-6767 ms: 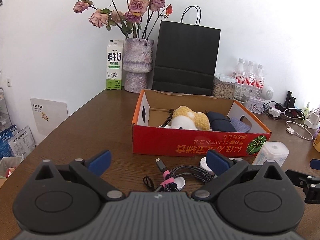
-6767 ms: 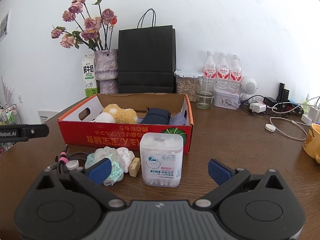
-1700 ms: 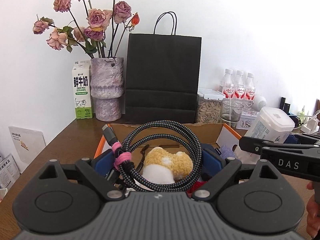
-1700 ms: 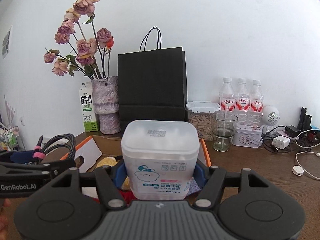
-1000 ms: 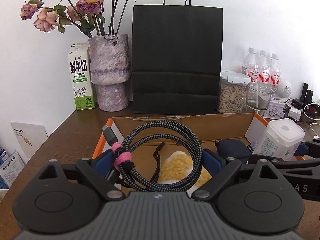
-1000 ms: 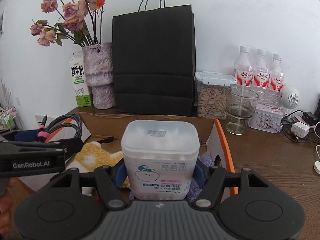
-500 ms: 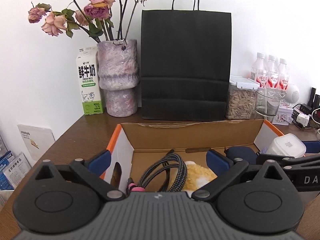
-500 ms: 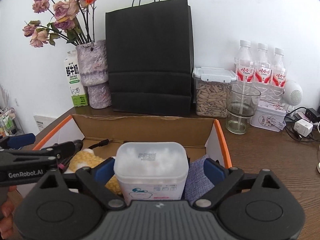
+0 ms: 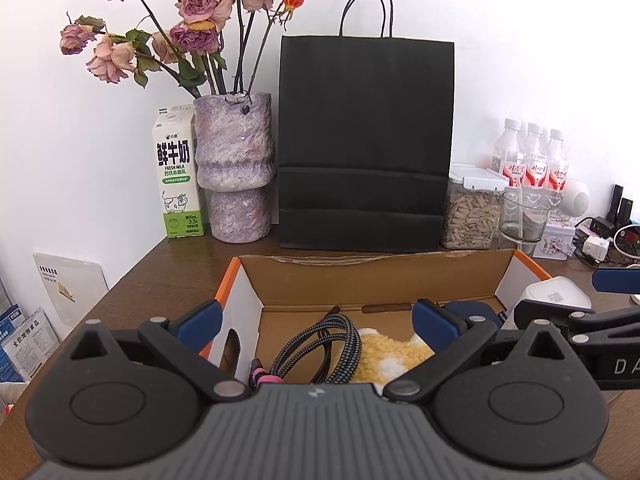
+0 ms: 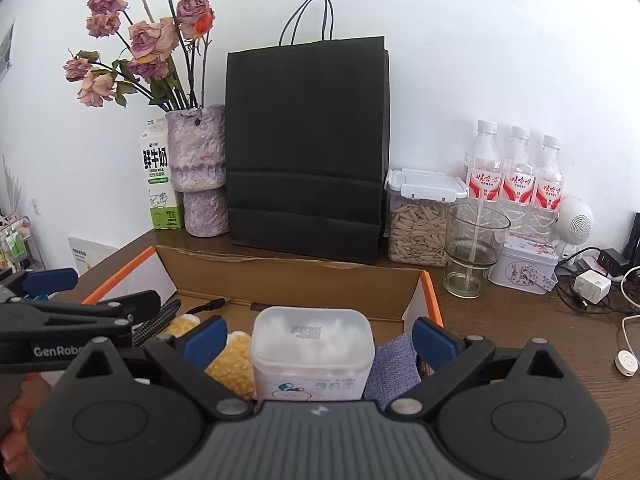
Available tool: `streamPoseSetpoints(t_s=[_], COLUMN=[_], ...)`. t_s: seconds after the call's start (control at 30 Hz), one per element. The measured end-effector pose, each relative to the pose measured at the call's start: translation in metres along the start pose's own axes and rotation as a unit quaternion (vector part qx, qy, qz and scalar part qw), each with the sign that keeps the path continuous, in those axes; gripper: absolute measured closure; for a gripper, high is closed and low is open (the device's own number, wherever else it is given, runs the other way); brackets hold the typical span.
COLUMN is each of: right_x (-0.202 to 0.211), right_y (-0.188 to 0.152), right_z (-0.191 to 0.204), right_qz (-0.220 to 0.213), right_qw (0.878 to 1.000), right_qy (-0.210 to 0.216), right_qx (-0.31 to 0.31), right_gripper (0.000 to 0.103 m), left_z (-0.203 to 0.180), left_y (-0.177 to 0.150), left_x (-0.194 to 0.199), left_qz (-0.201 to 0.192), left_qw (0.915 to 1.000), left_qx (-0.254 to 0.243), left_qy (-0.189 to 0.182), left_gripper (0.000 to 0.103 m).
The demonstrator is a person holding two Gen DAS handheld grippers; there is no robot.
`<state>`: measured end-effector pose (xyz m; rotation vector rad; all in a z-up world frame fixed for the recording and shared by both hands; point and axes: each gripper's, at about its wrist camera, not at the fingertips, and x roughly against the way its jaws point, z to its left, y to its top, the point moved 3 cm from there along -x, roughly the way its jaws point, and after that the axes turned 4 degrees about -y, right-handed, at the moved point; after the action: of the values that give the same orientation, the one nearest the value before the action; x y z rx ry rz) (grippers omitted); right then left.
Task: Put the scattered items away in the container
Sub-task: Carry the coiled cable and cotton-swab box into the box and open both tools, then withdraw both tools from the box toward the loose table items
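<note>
Along the white wall we see a black paper bag (image 9: 366, 140) between a mottled purple vase (image 9: 234, 168) of faded roses (image 9: 200, 0) and a clear jar of seeds (image 10: 418, 220). A milk carton (image 9: 176, 176) stands just left of the vase — three water bottles (image 10: 516, 172) (red labels) stand behind an empty glass (image 10: 472, 252).

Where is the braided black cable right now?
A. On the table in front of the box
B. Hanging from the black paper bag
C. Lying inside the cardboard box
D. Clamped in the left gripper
C: the braided cable lies in the cardboard box by the yellow plush toy, below the wide-open left gripper.
</note>
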<state>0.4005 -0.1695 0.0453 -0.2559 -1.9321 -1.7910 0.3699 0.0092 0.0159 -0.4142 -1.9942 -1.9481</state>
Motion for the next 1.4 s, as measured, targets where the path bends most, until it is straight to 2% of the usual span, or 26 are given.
streamPoseSetpoints(t_s=[0.13,0.7,1.03,1.3,1.4], right_x=[0.012,0.077,0.11,0.117,0.121], right_y=[0.0,-0.028,-0.068,-0.101,-0.109], right_z=[0.001,0.0,-0.004,-0.002,-0.001], right_qz=[-0.011,-0.027,-0.003,0.038,0.044], right_qw=[1.0,1.0,1.0,0.999,0.999], right_qy=[0.0,-0.002,-0.005,0.001,0.005], right_qx=[0.002,0.013,0.008,0.003,0.001], right_gripper=[0.0,0.0,0.0,0.0,0.0], left_z=[0.0,0.011,0.024,0.034,0.033], left_y=[0.002,-0.022,-0.054,-0.078,-0.085], left_x=[0.013,0.071,0.099,0.113,0.117], left_qz=[-0.012,-0.015,0.016,0.043,0.052], left_qw=[0.9999,0.9997,0.9997,0.998,0.9977], left_qx=[0.003,0.018,0.017,0.046,0.042], left_qy=[-0.001,-0.008,-0.002,0.002,0.006], left_gripper=[0.0,0.0,0.0,0.0,0.0])
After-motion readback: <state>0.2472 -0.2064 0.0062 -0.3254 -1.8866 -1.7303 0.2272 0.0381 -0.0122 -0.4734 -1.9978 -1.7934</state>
